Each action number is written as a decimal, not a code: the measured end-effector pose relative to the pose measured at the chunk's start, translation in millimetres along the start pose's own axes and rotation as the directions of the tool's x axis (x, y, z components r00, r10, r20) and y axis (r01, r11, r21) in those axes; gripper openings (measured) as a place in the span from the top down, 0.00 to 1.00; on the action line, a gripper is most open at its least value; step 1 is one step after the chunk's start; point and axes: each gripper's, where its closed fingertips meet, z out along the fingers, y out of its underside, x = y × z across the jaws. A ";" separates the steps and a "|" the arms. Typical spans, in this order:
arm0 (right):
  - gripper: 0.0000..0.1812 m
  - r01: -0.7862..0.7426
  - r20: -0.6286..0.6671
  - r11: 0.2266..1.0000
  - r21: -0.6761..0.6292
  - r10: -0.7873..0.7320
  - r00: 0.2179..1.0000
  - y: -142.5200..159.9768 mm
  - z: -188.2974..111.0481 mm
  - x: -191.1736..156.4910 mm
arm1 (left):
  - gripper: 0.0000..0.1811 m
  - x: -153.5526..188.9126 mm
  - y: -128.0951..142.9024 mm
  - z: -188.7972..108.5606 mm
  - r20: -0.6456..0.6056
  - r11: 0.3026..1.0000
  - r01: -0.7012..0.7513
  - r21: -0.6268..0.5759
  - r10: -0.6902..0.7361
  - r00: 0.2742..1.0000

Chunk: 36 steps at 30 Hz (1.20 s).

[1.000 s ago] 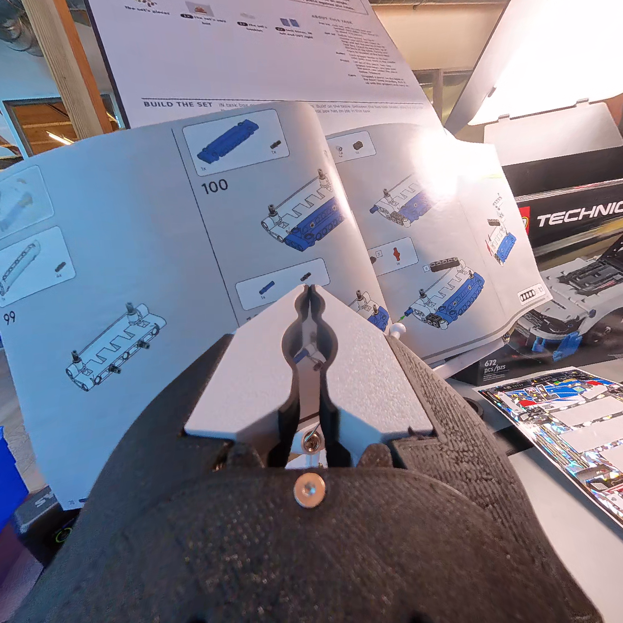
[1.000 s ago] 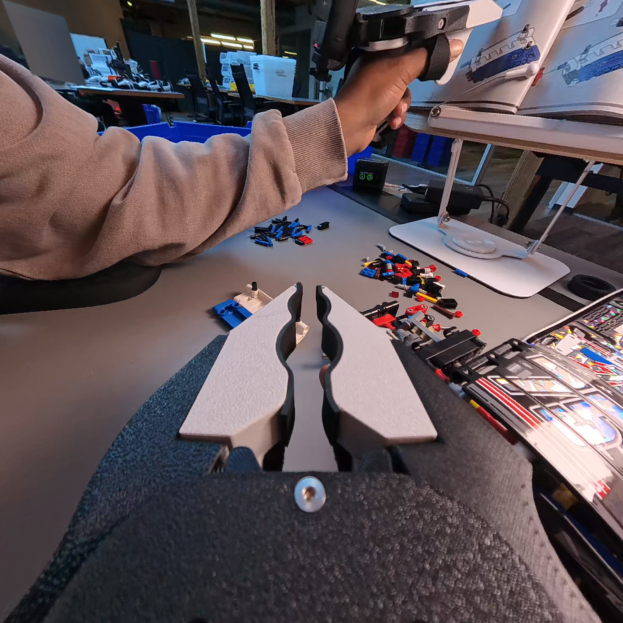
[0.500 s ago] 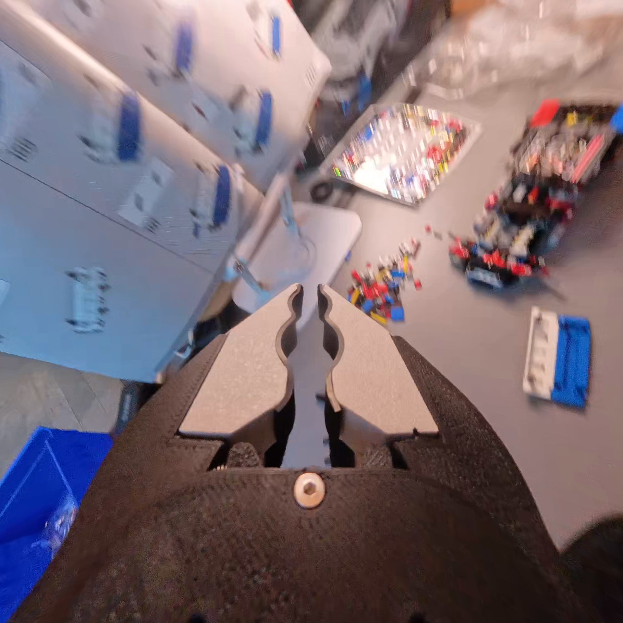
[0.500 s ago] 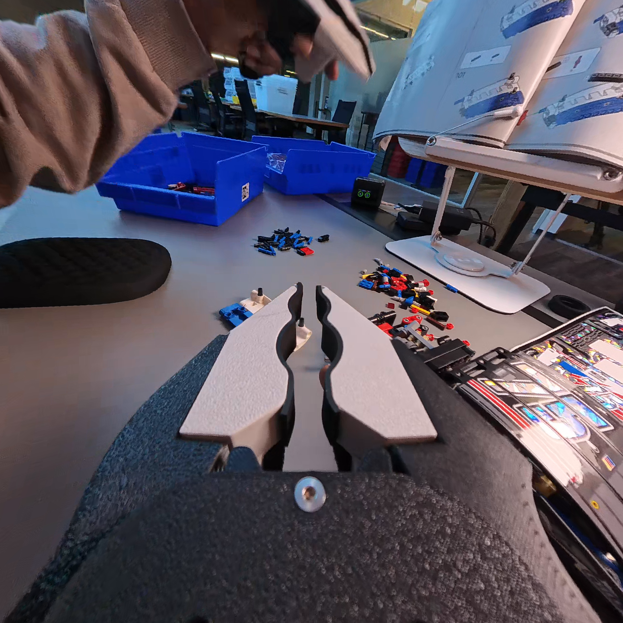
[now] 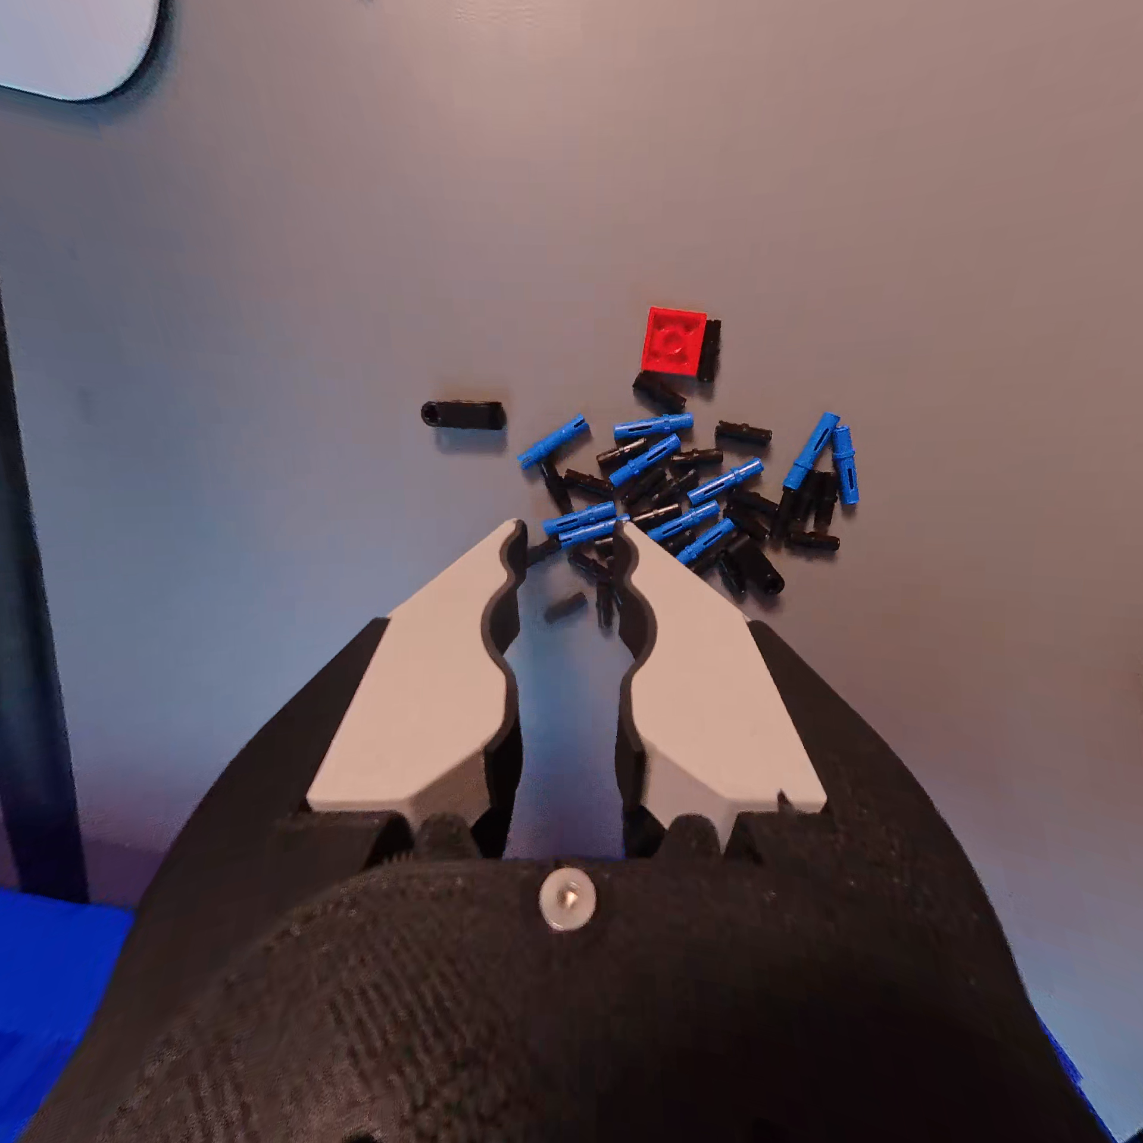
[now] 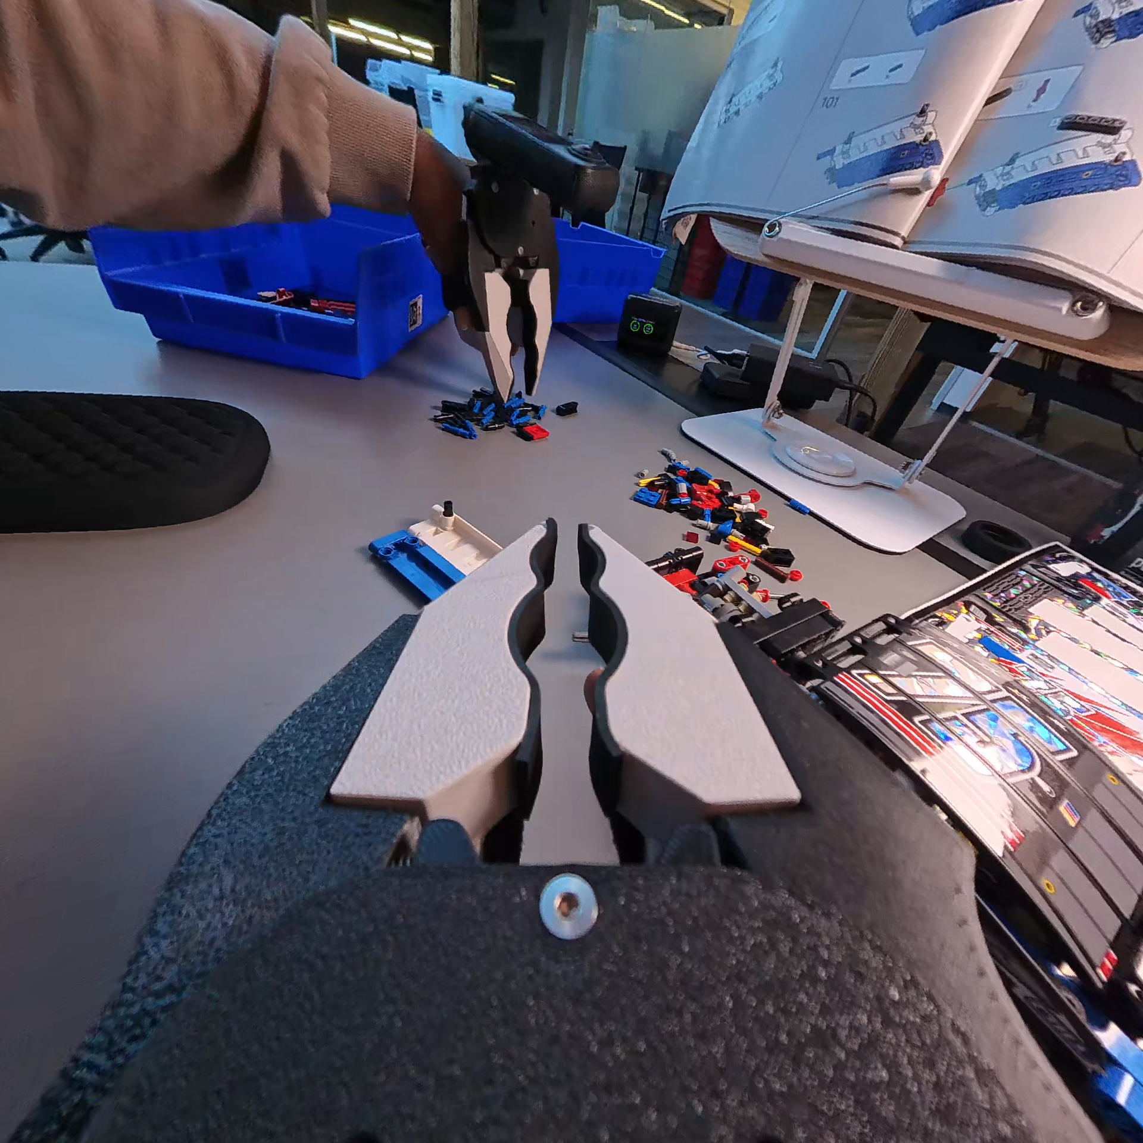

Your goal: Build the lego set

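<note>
My left gripper is open and empty, pointing down with its tips at the near edge of a pile of blue and black pins. A red square plate and a lone black piece lie beside the pile. In the right wrist view the left gripper stands over the same pin pile. My right gripper is slightly open and empty, low over the table. A blue and white panel assembly lies just left of its tips.
A mixed pile of small parts and the black car model lie to the right. The instruction booklet sits on a white stand. Blue bins stand at the back, a black pad at the left. Spacing between my two grippers at the tips: around 35 cm. The lone black piece is about 4 cm from my left fingertips and 30 cm from my right.
My left gripper swung from facing the booklet down to the pin pile and went from shut to open. My right gripper has hardly moved.
</note>
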 end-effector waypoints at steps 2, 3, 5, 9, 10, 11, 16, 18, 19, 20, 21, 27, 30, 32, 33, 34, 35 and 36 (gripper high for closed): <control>0.97 -0.001 -0.001 1.000 -0.005 0.001 1.000 1.1 0.6 0.3 | 0.88 2.1 -3.2 1.7 -0.035 1.000 0.011 0.007 -0.011 0.999; 0.97 -0.001 0.000 1.000 -0.008 0.001 1.000 1.6 1.0 0.1 | 0.89 2.1 -3.2 2.0 -0.042 1.000 0.013 0.003 -0.013 0.999; 0.97 0.000 0.005 1.000 -0.014 0.000 1.000 2.6 1.9 -0.7 | 0.90 1.7 -2.3 2.6 -0.045 1.000 0.009 -0.005 -0.009 0.999; 0.97 0.011 0.016 1.000 -0.023 -0.010 1.000 3.9 3.0 -3.4 | 0.95 1.9 -1.4 2.9 -0.063 1.000 0.023 -0.002 -0.023 0.998; 0.97 0.014 0.019 1.000 -0.024 -0.014 1.000 4.1 3.1 -3.9 | 0.96 1.2 -1.4 3.1 -0.064 1.000 0.024 0.001 -0.024 0.998; 0.97 0.018 0.020 1.000 -0.025 -0.017 1.000 4.2 3.2 -4.3 | 0.96 0.8 -1.2 3.1 -0.064 1.000 0.025 0.000 -0.025 0.998; 0.97 0.022 0.026 0.999 -0.026 -0.022 0.999 4.0 2.9 -5.4 | 0.98 0.1 3.7 5.4 -0.056 1.000 -0.006 -0.027 0.004 0.998; 0.97 0.024 0.028 0.999 -0.025 -0.023 0.999 3.8 2.8 -5.7 | 0.99 0.2 3.7 5.2 -0.050 0.999 -0.019 -0.026 0.018 0.999; 0.97 0.024 0.030 0.999 -0.025 -0.024 0.999 3.8 2.8 -5.9 | 0.99 0.2 4.2 5.0 -0.046 0.999 -0.029 -0.027 0.028 0.999; 0.97 0.026 0.031 0.999 -0.025 -0.025 0.999 3.7 2.8 -6.2 | 0.99 0.3 4.3 4.9 -0.041 0.999 -0.036 -0.027 0.035 0.999; 0.97 0.027 0.032 0.999 -0.025 -0.026 0.999 3.7 2.8 -6.4 | 0.99 0.8 4.7 4.7 -0.039 0.999 -0.043 -0.029 0.042 0.998; 0.97 0.009 0.015 1.000 0.002 -0.009 1.000 -1.5 -0.5 -2.1 | 0.99 17.4 -34.9 -42.7 -0.023 0.988 -0.016 0.152 0.020 1.000; 0.97 -0.008 -0.019 1.000 0.030 0.009 1.000 -8.0 -5.2 6.7 | 0.99 89.4 -95.6 -60.4 -0.085 0.947 -0.026 0.319 0.056 0.995; 0.96 -0.015 -0.051 1.000 0.024 0.016 0.999 -8.4 -8.0 14.6 | 0.99 145.1 -113.9 -38.0 -0.107 0.948 -0.058 0.312 0.096 0.990; 0.95 -0.021 -0.067 0.999 0.025 0.022 0.997 -9.0 -10.0 18.4 | 0.99 170.4 -121.1 -26.2 -0.128 0.944 -0.061 0.325 0.108 0.986; 0.95 -0.033 -0.093 0.999 0.021 0.034 0.995 -8.3 -12.2 23.7 | 0.99 191.6 -127.3 -16.3 -0.156 0.940 -0.042 0.339 0.100 0.983; 0.94 -0.046 -0.124 0.999 0.008 0.047 0.991 -5.7 -14.4 29.7 | 0.99 206.6 -132.7 -7.8 -0.169 0.935 -0.023 0.353 0.088 0.982; 0.91 -0.061 -0.158 0.998 -0.008 0.058 0.986 -2.5 -16.4 36.1 | 0.99 216.5 -137.1 -0.7 -0.165 0.930 -0.016 0.366 0.081 0.983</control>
